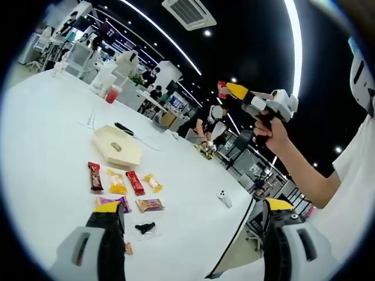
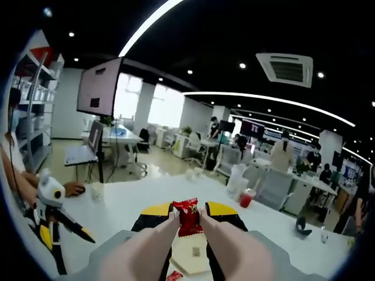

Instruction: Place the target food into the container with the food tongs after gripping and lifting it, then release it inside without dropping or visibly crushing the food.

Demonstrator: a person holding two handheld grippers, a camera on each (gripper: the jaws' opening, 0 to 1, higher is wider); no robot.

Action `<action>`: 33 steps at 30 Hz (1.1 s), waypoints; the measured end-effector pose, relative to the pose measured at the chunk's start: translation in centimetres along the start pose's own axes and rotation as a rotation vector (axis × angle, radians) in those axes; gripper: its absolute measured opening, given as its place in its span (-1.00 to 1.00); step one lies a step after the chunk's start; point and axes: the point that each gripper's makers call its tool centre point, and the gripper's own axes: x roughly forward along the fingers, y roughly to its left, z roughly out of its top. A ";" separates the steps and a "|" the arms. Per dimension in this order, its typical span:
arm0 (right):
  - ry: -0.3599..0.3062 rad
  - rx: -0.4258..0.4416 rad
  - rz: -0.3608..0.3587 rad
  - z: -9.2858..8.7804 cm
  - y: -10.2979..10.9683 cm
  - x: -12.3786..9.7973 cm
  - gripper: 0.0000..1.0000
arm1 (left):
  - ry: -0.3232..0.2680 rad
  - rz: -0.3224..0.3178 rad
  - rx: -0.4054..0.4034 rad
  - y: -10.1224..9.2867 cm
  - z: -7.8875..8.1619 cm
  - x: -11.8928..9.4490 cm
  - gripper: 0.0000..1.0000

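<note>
Held aloft over the white round table (image 1: 53,146): a small red crinkled snack packet (image 2: 188,216), pinched at its lower half between the tips of the pale peach food tongs (image 2: 153,244). Tongs themselves clamped between the jaws of the right gripper (image 2: 188,209), yellow-tipped jaws drawn in against the tong arms so the squeeze passes through to the packet. Wrapper looks puckered but not flattened, which suggests a grip just firm enough to carry.

Directly beneath, in the right gripper view, the beige hexagonal container (image 2: 186,264), one small brownish piece already lying inside. Packet well above the rim, apparently lined up for a descent rather than a drop.

Left gripper (image 1: 193,205) hovering low over the near edge of the table, jaws spread wide, nothing between them; probably parked clear so the carrying arm has room. Near its left jaw, a row of wrapped snacks (image 1: 126,182) laid out on the table, short of the container, likely waiting their turn.

Next call, by judgement: lower until the packet sits inside the walls, then ease the squeeze slowly.
</note>
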 end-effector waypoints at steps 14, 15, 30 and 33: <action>-0.041 0.075 0.027 0.6 -1.1 1.4 -0.59 | -0.020 0.044 -0.007 0.4 -0.3 -1.1 0.98; -0.040 0.068 0.023 0.5 -1.3 1.4 -0.59 | -0.019 0.046 -0.011 0.4 -0.4 -1.2 0.98; -0.001 0.053 -0.001 -1.5 -3.7 3.0 -0.59 | -0.040 0.059 -0.006 0.4 0.2 -1.2 0.98; -0.003 0.045 -0.004 -1.3 -4.2 3.5 -0.59 | -0.047 0.072 -0.004 0.7 0.3 -1.6 0.98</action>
